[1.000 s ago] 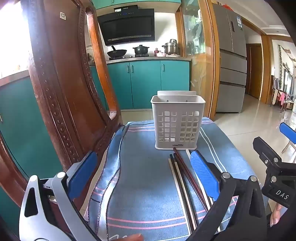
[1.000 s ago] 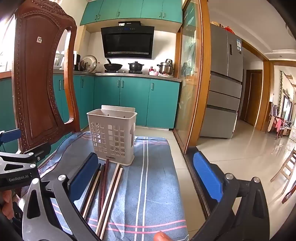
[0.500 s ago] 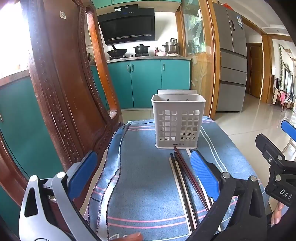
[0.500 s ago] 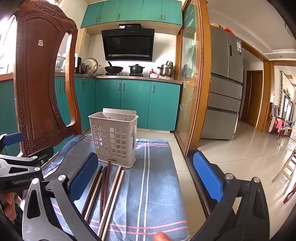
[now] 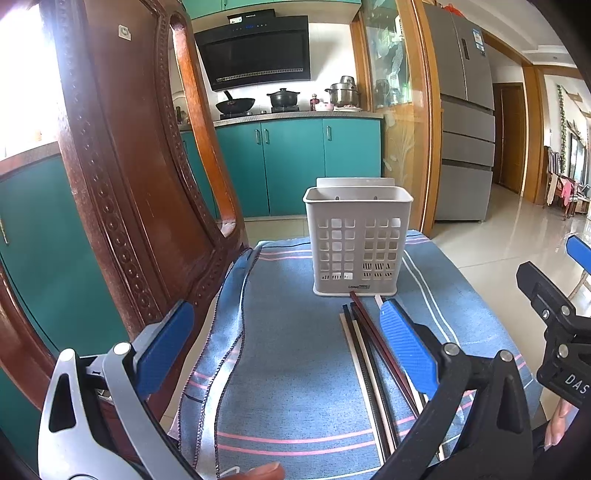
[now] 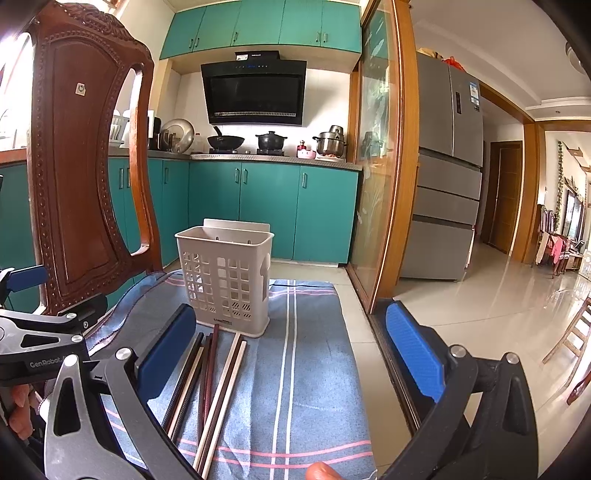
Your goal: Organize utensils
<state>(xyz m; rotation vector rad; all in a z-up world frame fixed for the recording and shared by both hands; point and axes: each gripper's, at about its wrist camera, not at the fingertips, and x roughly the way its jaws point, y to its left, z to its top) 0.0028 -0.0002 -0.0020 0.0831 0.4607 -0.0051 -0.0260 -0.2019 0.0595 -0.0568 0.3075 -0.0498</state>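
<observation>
Both the left gripper (image 5: pixel 282 345) and right gripper (image 6: pixel 291 349) hover wide open before the basket (image 5: pixel 357 245); chopsticks (image 6: pixel 210 384) below it await the first pick, likely needing a descent onto 1 pair.

over the last second the right gripper (image 6: pixel 291 356) has tipped upward and drawn back a little: in its view the white perforated plastic utensil basket (image 6: pixel 226 282) sits lower in the frame, and more of the teal upper cabinets (image 6: pixel 258 27) shows above the black range hood (image 6: pixel 254 88). in the left wrist view the right gripper's black body (image 5: pixel 557 328) has slid toward the right edge and lower, so less of it shows. the left gripper's own view has barely shifted.
</observation>
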